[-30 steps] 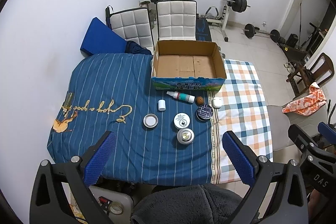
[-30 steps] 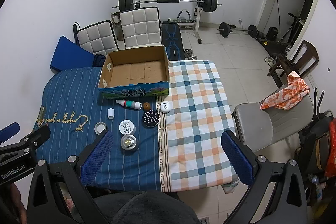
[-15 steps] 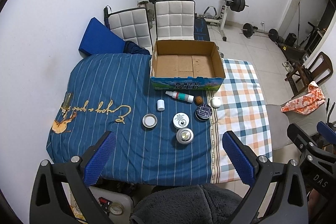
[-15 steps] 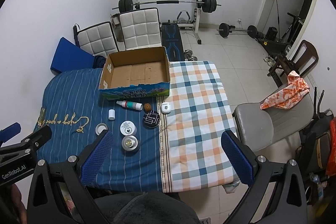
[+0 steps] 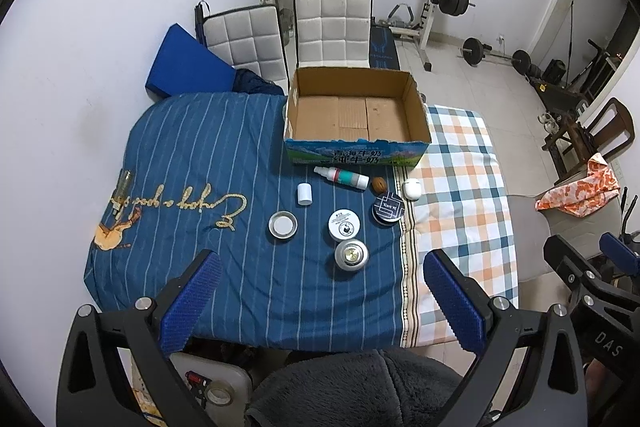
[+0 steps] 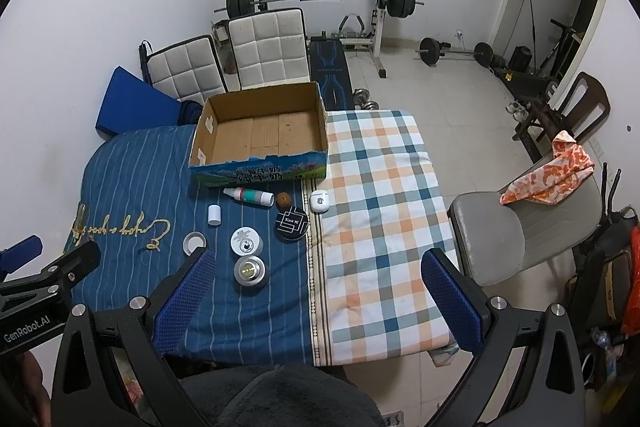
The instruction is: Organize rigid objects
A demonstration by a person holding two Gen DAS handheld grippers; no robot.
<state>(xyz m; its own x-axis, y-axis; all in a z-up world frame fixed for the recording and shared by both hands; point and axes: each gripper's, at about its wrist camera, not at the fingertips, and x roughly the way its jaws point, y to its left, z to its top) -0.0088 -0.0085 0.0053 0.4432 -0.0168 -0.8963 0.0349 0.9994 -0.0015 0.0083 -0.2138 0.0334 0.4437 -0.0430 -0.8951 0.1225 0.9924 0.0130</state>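
1. Grippers first: the left gripper (image 5: 318, 301) and the right gripper (image 6: 316, 301) both hang spread wide above the near edge of the table, blue-padded fingers (image 5: 192, 301) holding nothing, well apart from every item.

2. Cargo sits in a loose cluster on the navy striped cloth (image 5: 208, 155), just in front of the open brown cardboard box with a blue printed front (image 5: 356, 157), which has nothing inside.

3. Nearest the box lies a white bottle with a red and teal band (image 5: 342, 177), on its side, with a small brown nut-like ball (image 5: 379, 183) just beside its base and a small white rounded earbud-style case (image 5: 412, 189) at the seam with the orange-and-blue checked cloth (image 5: 460, 187).

4. Closer in stand a short white cylindrical vial (image 5: 305, 194), a black round tin with a white line pattern (image 5: 387, 209), a white round jar with a printed lid (image 5: 344, 225), a shallow silver lid (image 5: 283, 225) and a silver round tin with a gold centre (image 5: 351, 255).

5. Risks, as I judge them: the lying bottle and the ball may roll off if a finger nudges them sideways; the low tins offer little height, so a shallow pinch could skid off the rim or snag the soft cloth and drag neighbours along.

6. Crowding matters too: wide jaws lowered over the white jar could knock the silver tin or black tin, which sit close by.
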